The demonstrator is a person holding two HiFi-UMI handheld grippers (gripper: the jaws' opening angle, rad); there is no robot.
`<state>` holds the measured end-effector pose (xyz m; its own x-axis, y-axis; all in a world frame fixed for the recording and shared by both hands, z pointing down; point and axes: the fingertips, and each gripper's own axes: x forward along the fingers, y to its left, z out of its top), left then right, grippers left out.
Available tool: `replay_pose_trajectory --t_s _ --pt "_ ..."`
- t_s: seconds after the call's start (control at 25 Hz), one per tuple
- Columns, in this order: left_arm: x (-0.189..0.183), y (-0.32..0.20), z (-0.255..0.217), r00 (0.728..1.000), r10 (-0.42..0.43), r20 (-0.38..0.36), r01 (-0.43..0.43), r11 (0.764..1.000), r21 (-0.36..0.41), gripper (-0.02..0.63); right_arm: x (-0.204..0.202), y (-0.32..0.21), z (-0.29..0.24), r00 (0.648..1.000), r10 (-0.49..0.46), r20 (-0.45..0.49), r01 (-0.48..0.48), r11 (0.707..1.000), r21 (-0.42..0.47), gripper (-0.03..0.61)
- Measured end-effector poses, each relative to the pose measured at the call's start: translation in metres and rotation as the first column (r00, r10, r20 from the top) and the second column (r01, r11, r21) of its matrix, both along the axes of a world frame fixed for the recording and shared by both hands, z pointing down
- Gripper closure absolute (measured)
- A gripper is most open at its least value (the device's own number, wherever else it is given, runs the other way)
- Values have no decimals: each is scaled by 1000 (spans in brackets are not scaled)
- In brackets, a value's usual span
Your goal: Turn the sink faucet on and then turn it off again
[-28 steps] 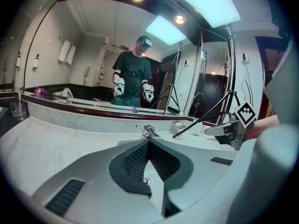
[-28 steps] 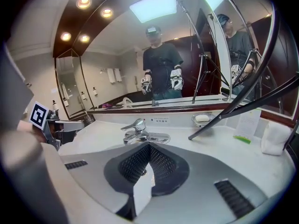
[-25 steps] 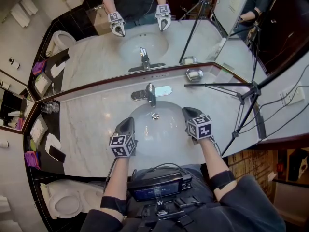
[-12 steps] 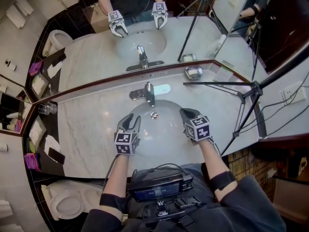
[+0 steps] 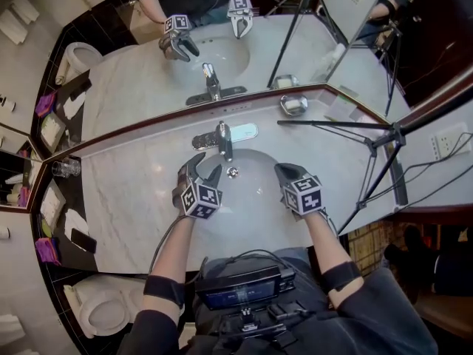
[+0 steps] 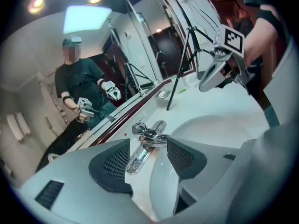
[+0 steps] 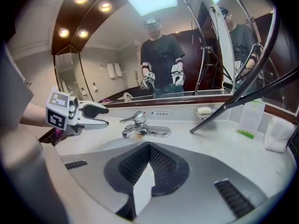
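Just above the middle of the head view, on the pale marble counter (image 5: 133, 187) behind the white oval basin (image 5: 247, 191): the chrome single-lever sink faucet (image 5: 222, 137), spout toward the lower edge. Immediately below and left of it, over the basin's rim, the left gripper (image 5: 205, 167), fingers released, just been opening wide, gripping nothing, with the faucet framed in the gap beyond the pads. At the basin's right, well apart from the faucet, the right gripper (image 5: 287, 173), fingers clenched together on nothing.
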<state>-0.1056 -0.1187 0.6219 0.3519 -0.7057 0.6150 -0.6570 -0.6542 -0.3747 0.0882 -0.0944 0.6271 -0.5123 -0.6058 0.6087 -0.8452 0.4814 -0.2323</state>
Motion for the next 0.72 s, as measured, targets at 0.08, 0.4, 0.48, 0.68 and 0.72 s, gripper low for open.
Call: replay_pose_trajectory --t_s 0.08,0.4,0.48,0.68,0.72 --pt "6 -9 2 993 53 109 -57 998 37 360 1 -1 2 1000 3 -1 -3 1000 -5 560" --pt "27 -34 19 909 204 364 -238 970 50 354 4 1 12 1000 4 -14 -5 1000 -19 560" --pt "30 -38 22 901 212 379 -248 968 46 356 7 2 14 1000 11 -15 -11 1000 -25 560" --pt "31 -49 29 897 209 389 -239 971 30 377 13 3 17 1000 24 -17 -25 999 -35 560" --pt "32 -50 31 895 211 392 -240 970 26 377 14 3 18 1000 26 -16 -26 999 -36 560"
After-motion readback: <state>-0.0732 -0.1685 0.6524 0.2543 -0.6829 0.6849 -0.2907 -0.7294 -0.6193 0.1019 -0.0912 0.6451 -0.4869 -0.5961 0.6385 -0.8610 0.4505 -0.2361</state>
